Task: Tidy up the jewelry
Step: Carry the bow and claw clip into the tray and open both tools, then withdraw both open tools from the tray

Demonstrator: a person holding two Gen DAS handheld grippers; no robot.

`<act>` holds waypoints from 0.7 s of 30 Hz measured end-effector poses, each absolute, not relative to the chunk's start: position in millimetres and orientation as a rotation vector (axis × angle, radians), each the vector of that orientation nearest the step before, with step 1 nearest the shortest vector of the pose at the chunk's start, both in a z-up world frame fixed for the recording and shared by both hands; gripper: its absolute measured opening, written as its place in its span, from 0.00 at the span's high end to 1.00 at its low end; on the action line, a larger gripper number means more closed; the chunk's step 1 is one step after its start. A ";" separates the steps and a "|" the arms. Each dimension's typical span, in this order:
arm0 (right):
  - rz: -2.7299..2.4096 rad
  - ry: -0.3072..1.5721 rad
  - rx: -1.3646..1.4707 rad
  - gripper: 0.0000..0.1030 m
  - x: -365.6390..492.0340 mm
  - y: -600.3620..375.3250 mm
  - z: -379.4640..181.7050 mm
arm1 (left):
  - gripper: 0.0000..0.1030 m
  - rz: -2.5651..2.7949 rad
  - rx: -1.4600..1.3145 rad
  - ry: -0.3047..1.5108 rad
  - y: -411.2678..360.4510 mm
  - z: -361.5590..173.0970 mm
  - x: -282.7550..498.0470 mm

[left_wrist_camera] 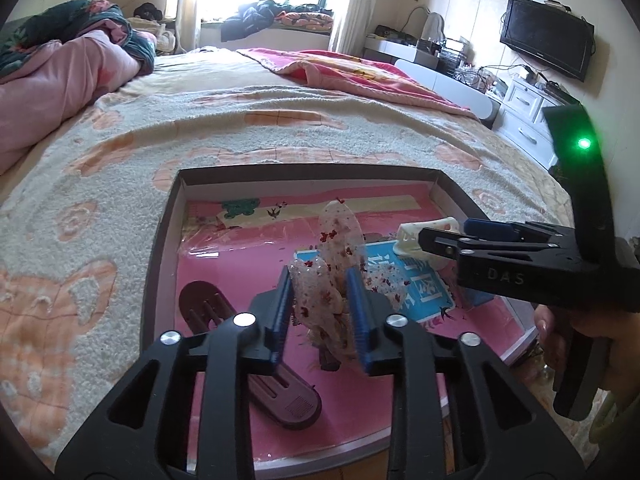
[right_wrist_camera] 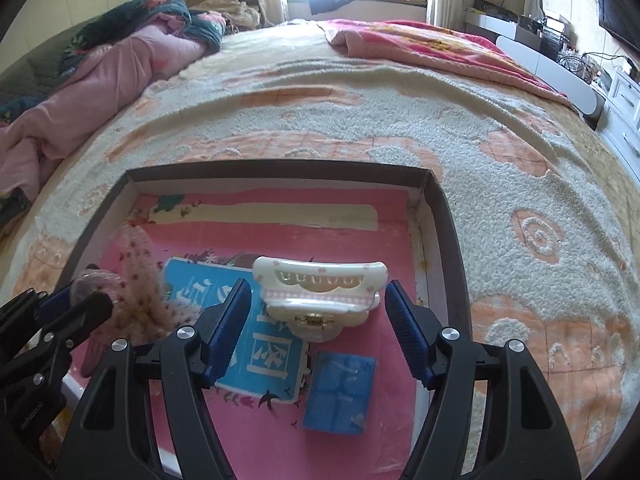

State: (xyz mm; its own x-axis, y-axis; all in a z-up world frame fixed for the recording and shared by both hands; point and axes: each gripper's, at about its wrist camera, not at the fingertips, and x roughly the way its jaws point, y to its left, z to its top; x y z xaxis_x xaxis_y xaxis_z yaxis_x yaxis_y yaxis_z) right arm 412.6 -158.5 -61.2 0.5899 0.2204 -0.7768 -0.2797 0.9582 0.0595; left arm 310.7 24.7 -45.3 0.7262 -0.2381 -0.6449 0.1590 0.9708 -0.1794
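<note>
A shallow dark box (left_wrist_camera: pixel 304 170) with a pink lining lies on the bed. My left gripper (left_wrist_camera: pixel 318 276) stands open, and a sheer bow with red flecks (left_wrist_camera: pixel 336 232) rises between its blue pads, which do not clamp it. The bow's base rests on the lining. A white claw clip (right_wrist_camera: pixel 320 292) lies on the lining between the fingers of my right gripper (right_wrist_camera: pixel 316 286), which is open with gaps on both sides. In the left wrist view the right gripper (left_wrist_camera: pixel 444 236) reaches in from the right to the claw clip (left_wrist_camera: pixel 416 234).
A brown flat hair clip (left_wrist_camera: pixel 280 392) lies in the box's near left. A small blue case (right_wrist_camera: pixel 340 392) and a blue printed label (right_wrist_camera: pixel 264 360) sit near the claw clip. A fleece blanket (right_wrist_camera: pixel 400 112) surrounds the box; a pink quilt (left_wrist_camera: pixel 60 80) is piled far left.
</note>
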 end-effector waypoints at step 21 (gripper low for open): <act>0.273 0.648 -0.016 0.14 301.9 -203.1 -6.6 | 0.14 -0.187 -0.107 0.595 20.5 4.0 255.6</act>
